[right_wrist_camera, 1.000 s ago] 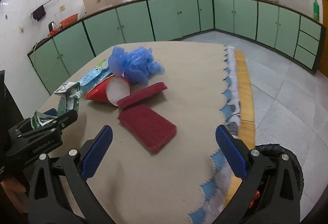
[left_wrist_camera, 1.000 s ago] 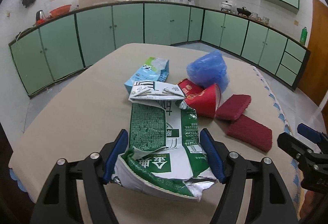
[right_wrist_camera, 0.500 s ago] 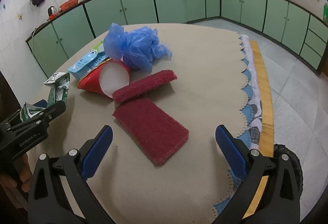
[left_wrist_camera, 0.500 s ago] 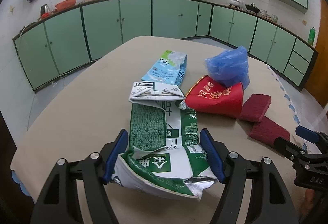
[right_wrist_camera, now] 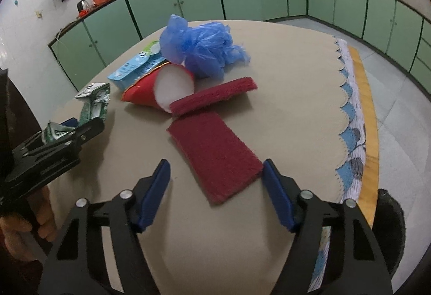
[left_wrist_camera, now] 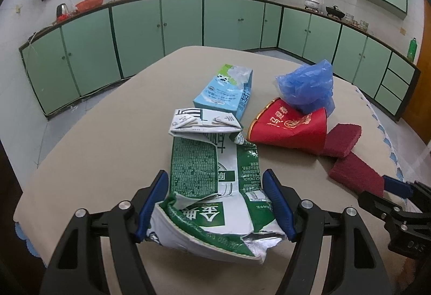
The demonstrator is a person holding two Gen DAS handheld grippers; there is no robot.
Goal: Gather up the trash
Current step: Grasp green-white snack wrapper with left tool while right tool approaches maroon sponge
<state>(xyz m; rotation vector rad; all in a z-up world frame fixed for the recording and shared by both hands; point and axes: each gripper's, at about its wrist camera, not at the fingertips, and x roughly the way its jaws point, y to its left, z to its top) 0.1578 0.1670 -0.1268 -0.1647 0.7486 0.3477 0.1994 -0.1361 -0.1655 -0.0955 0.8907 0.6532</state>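
Note:
My left gripper [left_wrist_camera: 215, 187] is shut on a crushed green and white carton [left_wrist_camera: 212, 176], held just above the table; the carton also shows in the right wrist view [right_wrist_camera: 94, 103]. On the table lie a light blue milk carton [left_wrist_camera: 225, 92], a red paper cup [left_wrist_camera: 291, 127] on its side and a crumpled blue plastic bag [left_wrist_camera: 307, 86]. My right gripper [right_wrist_camera: 216, 181] is open, its jaws either side of the near end of a dark red scouring pad [right_wrist_camera: 215, 152]. A second red pad [right_wrist_camera: 212, 96] leans on the cup [right_wrist_camera: 161, 87].
The round table [right_wrist_camera: 282, 84] has a beige cloth with a blue scalloped edge. A dark bin [right_wrist_camera: 388, 219] stands on the floor at the right, below the table edge. Green cabinets [left_wrist_camera: 161, 28] line the walls behind.
My right gripper has moved forward and down to the near red pad and its jaws have narrowed around it. My left gripper keeps hold of the green carton.

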